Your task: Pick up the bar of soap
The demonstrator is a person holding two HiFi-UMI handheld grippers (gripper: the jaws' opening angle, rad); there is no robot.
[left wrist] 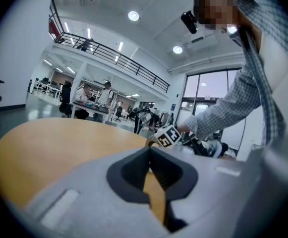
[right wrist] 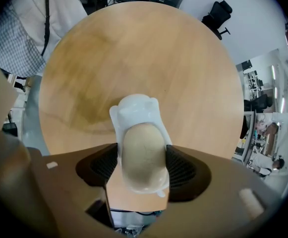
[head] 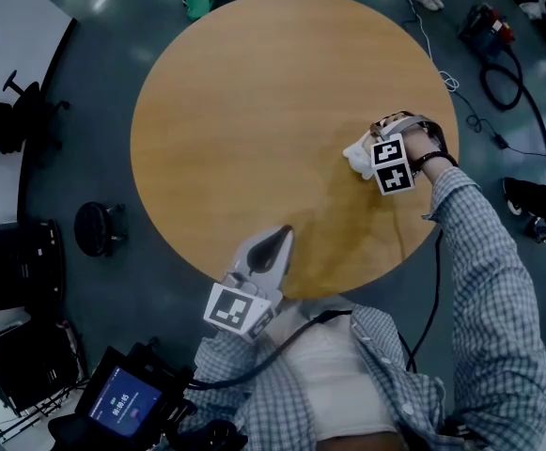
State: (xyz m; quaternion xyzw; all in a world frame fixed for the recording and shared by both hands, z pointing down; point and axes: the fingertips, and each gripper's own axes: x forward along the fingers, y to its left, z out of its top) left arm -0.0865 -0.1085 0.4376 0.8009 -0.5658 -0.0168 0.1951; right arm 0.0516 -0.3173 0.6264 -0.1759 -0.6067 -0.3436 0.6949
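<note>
An oval beige bar of soap (right wrist: 143, 143) lies in a white soap dish (right wrist: 133, 108) on the round wooden table (head: 254, 111). My right gripper (right wrist: 142, 157) straddles both, with its dark pads close along the dish's sides and its jaws wide. In the head view the dish (head: 357, 153) shows as a white patch at the table's right side, just left of the right gripper (head: 370, 148). My left gripper (head: 282, 235) hangs over the table's near edge, shut with nothing in it. In the left gripper view its tips (left wrist: 150, 150) meet.
Around the table is dark floor with cables (head: 498, 83) at the right, office chairs (head: 14, 111) at the left and a small screen (head: 122, 404) near the person's left side. The table carries nothing besides the dish.
</note>
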